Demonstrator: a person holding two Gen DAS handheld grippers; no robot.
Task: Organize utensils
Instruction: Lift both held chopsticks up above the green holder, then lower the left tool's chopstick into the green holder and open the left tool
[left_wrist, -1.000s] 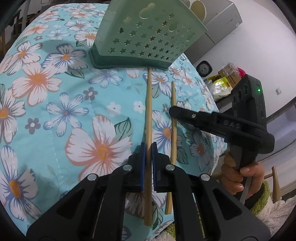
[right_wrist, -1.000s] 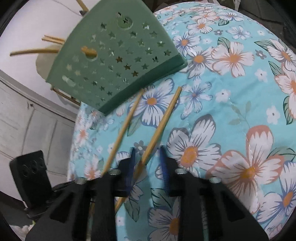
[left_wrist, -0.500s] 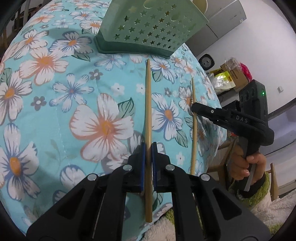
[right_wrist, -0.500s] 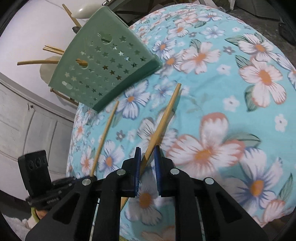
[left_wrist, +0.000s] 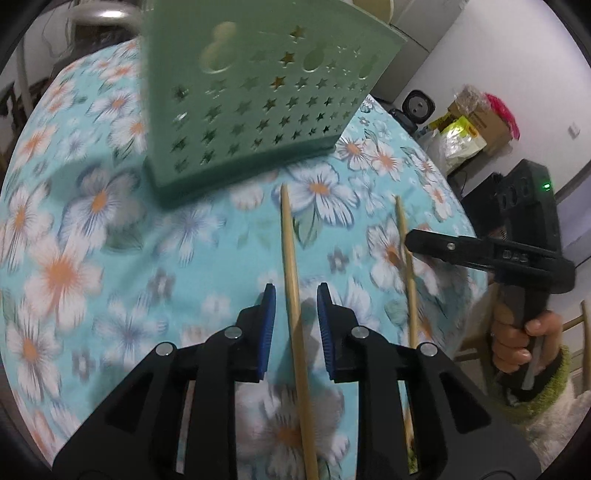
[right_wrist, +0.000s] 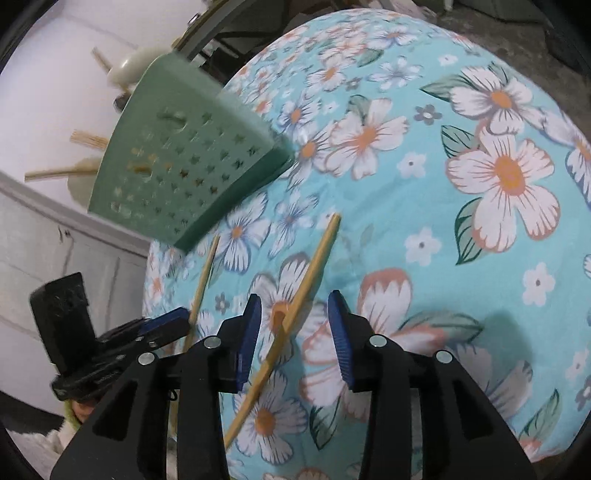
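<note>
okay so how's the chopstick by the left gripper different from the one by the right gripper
The left chopstick lies between the left hand-held gripper's opening pads, untouched; the right chopstick sits likewise in the right hand-held gripper. Left one looks thicker in the left view and lies nearer the table's middle. Both are bamboo, pointing toward the green basket.

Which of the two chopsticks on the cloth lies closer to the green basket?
The chopstick between the left tongs, whose jaws are opening. The other chopstick lies farther right of the basket, by the right tongs.

Left gripper (left_wrist: 294, 322) and right gripper (right_wrist: 294, 334) side by side, angled down — fingers parting, jaws opening.
</note>
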